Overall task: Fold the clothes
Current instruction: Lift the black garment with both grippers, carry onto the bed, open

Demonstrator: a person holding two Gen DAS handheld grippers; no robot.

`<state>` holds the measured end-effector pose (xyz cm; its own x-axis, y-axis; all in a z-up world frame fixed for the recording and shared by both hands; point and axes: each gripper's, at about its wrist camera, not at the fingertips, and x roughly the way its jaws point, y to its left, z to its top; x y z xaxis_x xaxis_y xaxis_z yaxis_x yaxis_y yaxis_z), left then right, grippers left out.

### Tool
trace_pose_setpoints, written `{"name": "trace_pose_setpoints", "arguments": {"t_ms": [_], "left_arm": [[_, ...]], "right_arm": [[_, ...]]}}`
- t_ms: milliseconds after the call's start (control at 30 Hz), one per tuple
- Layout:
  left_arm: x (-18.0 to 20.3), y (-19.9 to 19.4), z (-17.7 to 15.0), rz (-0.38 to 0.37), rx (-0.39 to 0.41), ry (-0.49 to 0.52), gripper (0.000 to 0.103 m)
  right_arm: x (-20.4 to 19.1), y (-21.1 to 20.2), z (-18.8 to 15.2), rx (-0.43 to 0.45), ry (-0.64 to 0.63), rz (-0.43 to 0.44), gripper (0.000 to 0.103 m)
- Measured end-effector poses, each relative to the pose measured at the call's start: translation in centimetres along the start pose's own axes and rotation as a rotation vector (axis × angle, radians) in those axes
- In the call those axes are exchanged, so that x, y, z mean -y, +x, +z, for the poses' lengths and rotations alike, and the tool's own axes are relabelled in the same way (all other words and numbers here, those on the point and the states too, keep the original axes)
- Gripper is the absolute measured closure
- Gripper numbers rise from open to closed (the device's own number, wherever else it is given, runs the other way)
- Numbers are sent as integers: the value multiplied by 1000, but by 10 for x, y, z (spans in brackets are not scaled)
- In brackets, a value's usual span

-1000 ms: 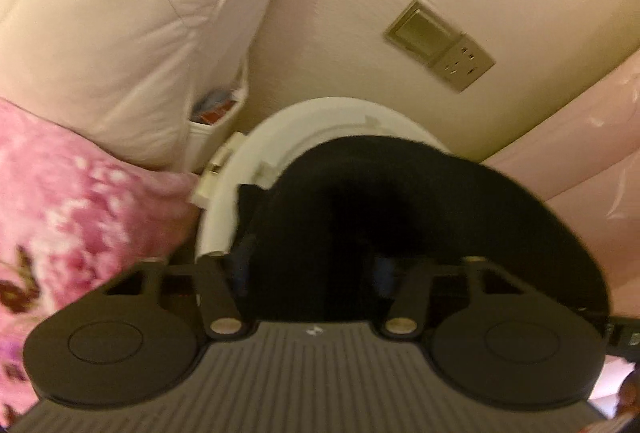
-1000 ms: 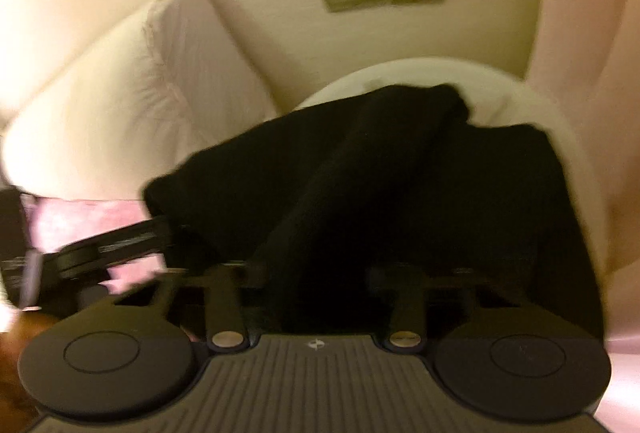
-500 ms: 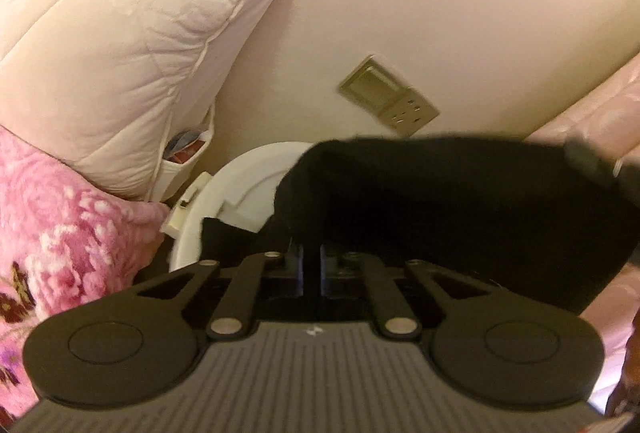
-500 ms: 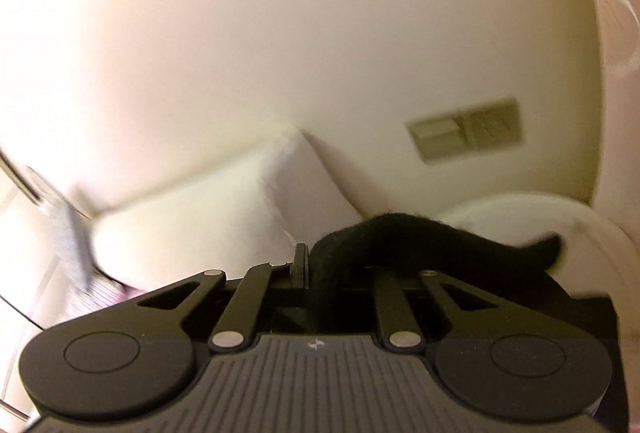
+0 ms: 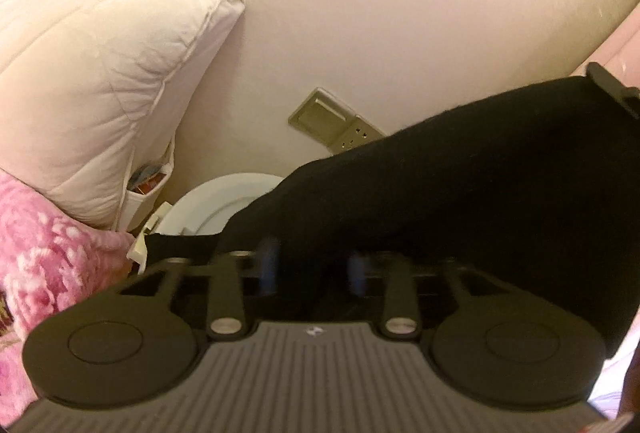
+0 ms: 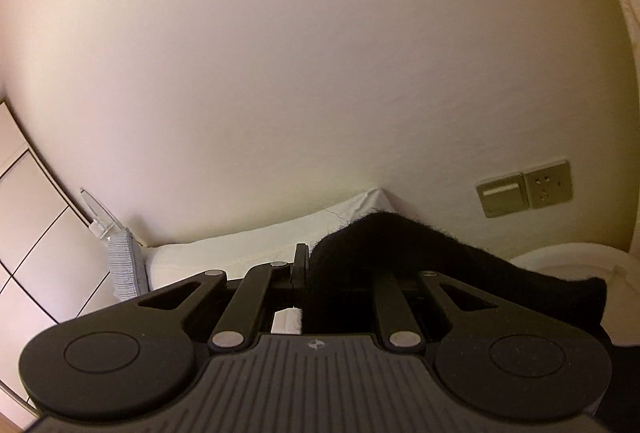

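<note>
1. We are pinching the black fuzzy knitted garment point(image 5: 460, 185) in our left gripper point(image 5: 312, 269), lower centre.
2. Our right gripper point(image 6: 320, 273) is clamping its bunched edge, lower centre of frame.

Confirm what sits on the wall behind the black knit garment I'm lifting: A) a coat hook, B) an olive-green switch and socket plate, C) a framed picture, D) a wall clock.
B: an olive-green switch and socket plate is mounted on the cream wall just above the black knit garment, and it also shows in the left wrist view.
</note>
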<state>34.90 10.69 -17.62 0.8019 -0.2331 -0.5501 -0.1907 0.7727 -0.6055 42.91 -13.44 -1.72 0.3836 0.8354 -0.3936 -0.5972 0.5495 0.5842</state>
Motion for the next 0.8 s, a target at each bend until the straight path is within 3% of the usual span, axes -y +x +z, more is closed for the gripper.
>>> {"name": "trace_pose_setpoints", "arguments": {"t_ms": [133, 233, 400, 500, 667, 800], "left_arm": [[11, -11, 2, 4, 44, 26, 100], [18, -39, 15, -4, 129, 23, 101], [22, -120, 40, 7, 335, 24, 101], [17, -188, 37, 56, 463, 14, 101], [-4, -306, -4, 185, 646, -65, 101], [-18, -415, -69, 338, 793, -147, 101]], "right_arm": [[9, 15, 8, 15, -17, -4, 91], [-3, 7, 17, 56, -60, 43, 91], [-53, 8, 36, 121, -144, 223, 91], [-89, 12, 42, 127, -191, 360, 91], [-164, 27, 16, 19, -227, 578, 91], [-240, 34, -31, -101, -258, 764, 91]]}}
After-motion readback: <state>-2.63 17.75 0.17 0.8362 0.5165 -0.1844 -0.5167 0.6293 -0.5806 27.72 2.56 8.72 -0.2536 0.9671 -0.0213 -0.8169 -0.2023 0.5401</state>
